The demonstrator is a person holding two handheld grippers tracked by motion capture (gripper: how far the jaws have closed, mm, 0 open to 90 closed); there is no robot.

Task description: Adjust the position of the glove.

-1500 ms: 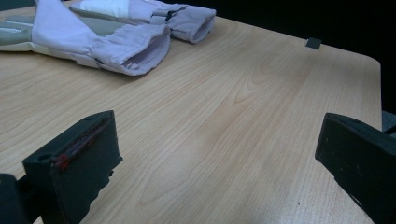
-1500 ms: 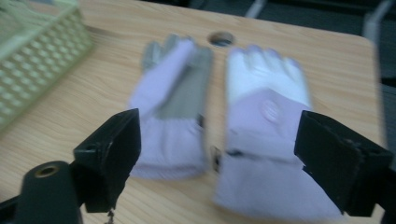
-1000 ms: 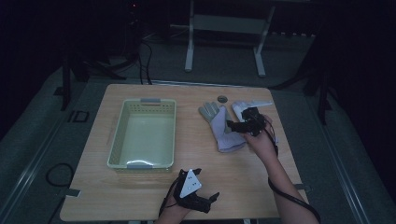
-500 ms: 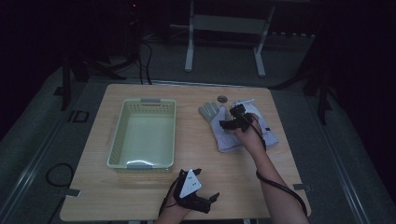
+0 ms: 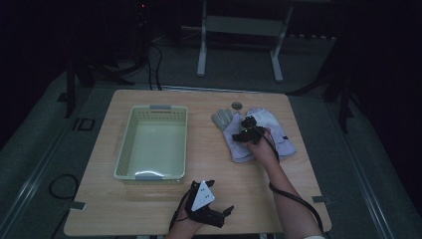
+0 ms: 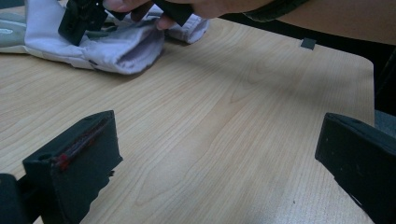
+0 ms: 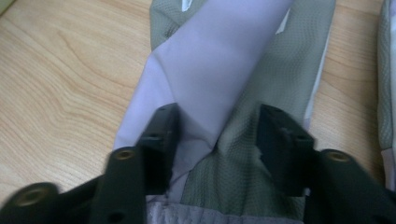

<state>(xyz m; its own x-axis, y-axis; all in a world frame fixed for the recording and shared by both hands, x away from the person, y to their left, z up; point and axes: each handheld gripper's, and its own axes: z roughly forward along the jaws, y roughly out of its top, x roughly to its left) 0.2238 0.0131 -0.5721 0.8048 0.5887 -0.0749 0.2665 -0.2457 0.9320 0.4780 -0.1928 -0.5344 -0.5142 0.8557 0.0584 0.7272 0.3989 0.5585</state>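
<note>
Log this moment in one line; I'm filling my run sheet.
right gripper: down on glove, fingers just closing, cloth between | left gripper: open above table | basket: untouched

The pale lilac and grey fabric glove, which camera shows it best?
The high view: the whole pale lilac and grey fabric glove lies visible. The right gripper view shows close fabric between jaws; the left gripper view, its cuff.

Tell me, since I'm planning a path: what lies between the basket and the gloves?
Bare wooden table, in the high view, separates the basket from the gloves.
</note>
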